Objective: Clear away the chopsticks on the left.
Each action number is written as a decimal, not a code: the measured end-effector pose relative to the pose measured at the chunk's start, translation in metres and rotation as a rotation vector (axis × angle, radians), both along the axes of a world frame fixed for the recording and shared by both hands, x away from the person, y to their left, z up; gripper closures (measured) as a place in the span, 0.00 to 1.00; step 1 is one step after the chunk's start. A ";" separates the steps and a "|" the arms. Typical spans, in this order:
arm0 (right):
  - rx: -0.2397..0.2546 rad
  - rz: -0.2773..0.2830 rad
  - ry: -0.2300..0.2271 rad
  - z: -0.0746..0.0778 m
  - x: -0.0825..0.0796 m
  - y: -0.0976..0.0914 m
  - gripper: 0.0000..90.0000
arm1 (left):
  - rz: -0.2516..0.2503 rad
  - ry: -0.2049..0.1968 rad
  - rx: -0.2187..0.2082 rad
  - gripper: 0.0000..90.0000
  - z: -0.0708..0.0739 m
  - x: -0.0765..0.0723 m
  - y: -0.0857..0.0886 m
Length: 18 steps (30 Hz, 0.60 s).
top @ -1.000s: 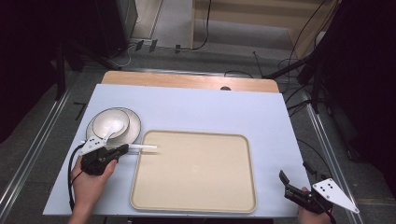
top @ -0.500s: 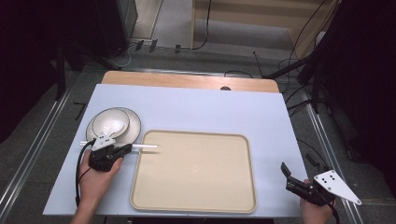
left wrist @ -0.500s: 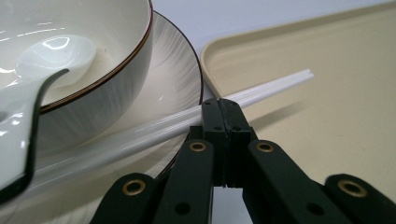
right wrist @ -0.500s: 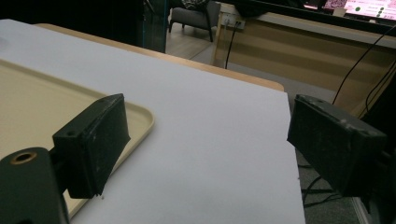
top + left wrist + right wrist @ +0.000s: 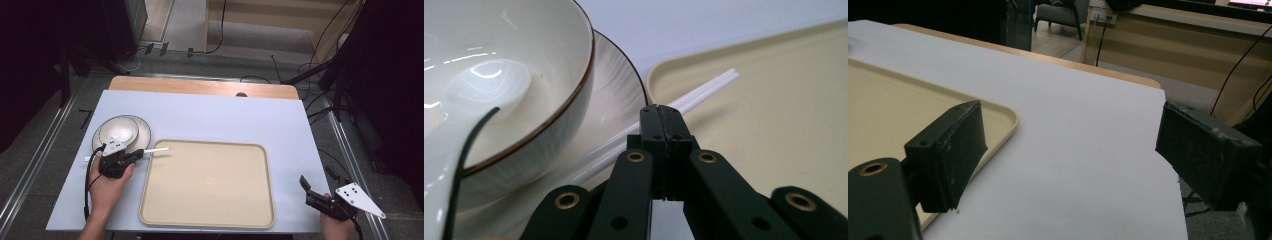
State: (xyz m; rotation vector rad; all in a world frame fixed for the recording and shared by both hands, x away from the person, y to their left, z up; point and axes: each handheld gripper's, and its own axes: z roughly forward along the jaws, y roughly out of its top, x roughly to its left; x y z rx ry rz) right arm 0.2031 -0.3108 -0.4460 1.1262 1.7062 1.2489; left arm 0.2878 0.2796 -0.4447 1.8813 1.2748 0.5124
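Observation:
A white bowl (image 5: 119, 131) with a brown rim sits on a matching plate (image 5: 142, 135) at the table's left; a white spoon (image 5: 489, 87) lies in the bowl (image 5: 559, 55). White chopsticks (image 5: 157, 149) reach from beside the plate (image 5: 621, 95) over the rim of a beige tray (image 5: 210, 220). My left gripper (image 5: 137, 154) is shut, and the chopsticks (image 5: 709, 87) pass just under its tips (image 5: 663, 117); I cannot tell if they touch. My right gripper (image 5: 306, 191) stands open at the table's near right corner, with nothing between its jaws (image 5: 1068, 155).
The tray (image 5: 998, 117) takes up the middle front of the pale blue table top (image 5: 220, 120). A wooden strip (image 5: 200, 86) runs along the far edge. Metal rails (image 5: 45, 150) flank the table, and cables lie on the floor behind.
The left gripper has crept slightly toward the far side, staying shut over the chopsticks. The right gripper has shifted a little at the table's corner.

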 end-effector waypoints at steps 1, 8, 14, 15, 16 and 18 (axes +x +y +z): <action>0.002 0.002 0.000 0.000 -0.001 0.001 0.14 | -0.002 0.000 0.002 1.00 0.000 0.001 0.000; -0.019 0.022 0.010 -0.003 -0.003 0.006 0.14 | 0.007 -0.014 0.019 1.00 0.000 0.004 -0.003; -0.033 0.039 0.019 -0.004 -0.002 0.011 0.14 | 0.013 -0.015 0.032 1.00 0.000 0.009 -0.006; -0.039 0.043 0.021 -0.004 -0.002 0.012 0.14 | 0.013 -0.014 0.033 1.00 0.000 0.010 -0.007; -0.042 0.042 0.023 -0.005 -0.002 0.012 0.14 | 0.013 -0.014 0.033 1.00 0.000 0.011 -0.007; -0.044 0.044 0.028 -0.006 -0.001 0.012 0.14 | 0.013 -0.015 0.031 1.00 0.000 0.013 -0.008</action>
